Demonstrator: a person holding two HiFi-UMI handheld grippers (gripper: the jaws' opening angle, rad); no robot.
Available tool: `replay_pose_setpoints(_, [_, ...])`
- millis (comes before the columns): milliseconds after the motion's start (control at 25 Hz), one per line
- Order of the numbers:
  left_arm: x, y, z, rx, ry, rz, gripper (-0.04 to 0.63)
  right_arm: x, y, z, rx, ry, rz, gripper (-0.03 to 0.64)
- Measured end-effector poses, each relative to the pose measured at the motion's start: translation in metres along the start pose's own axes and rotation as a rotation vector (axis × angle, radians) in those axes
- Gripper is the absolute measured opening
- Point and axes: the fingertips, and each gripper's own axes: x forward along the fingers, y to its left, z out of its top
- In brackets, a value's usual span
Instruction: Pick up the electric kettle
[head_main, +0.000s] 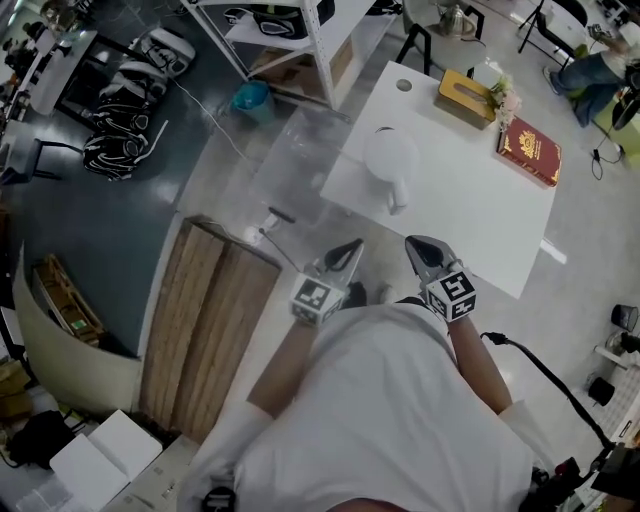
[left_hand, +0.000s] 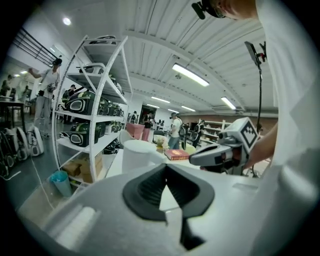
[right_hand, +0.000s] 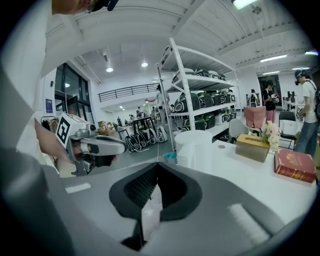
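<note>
The white electric kettle (head_main: 390, 158) stands on the white table (head_main: 480, 215), its handle turned toward me. It also shows as a white cylinder in the left gripper view (left_hand: 137, 155) and in the right gripper view (right_hand: 197, 147). My left gripper (head_main: 352, 250) and right gripper (head_main: 420, 245) hover side by side off the table's near edge, short of the kettle. Both point toward it. The jaws of each meet at the tips, with nothing between them (left_hand: 166, 166) (right_hand: 157, 165). Each gripper shows in the other's view: the right gripper (left_hand: 200, 159), the left gripper (right_hand: 117, 147).
A red book (head_main: 529, 150) and a yellow tissue box (head_main: 466, 98) lie on the table's far side. A white shelf rack (head_main: 300, 30) and a teal bucket (head_main: 252, 97) stand beyond the table on the left. A wooden board (head_main: 205, 320) lies on the floor at my left.
</note>
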Motion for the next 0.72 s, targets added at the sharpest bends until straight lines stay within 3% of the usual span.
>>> replay_pose_setpoints(520, [0.017,0.049,0.012,0.038,0.016,-0.173,0.002,0.026,-0.025,0.016,0.047,-0.014,-0.185,0.006])
replay_pose_setpoints(720, [0.026,0.059,0.013,0.028,0.018,-0.201,0.002,0.025,-0.027,0.015,0.075,-0.016,-0.225,0.006])
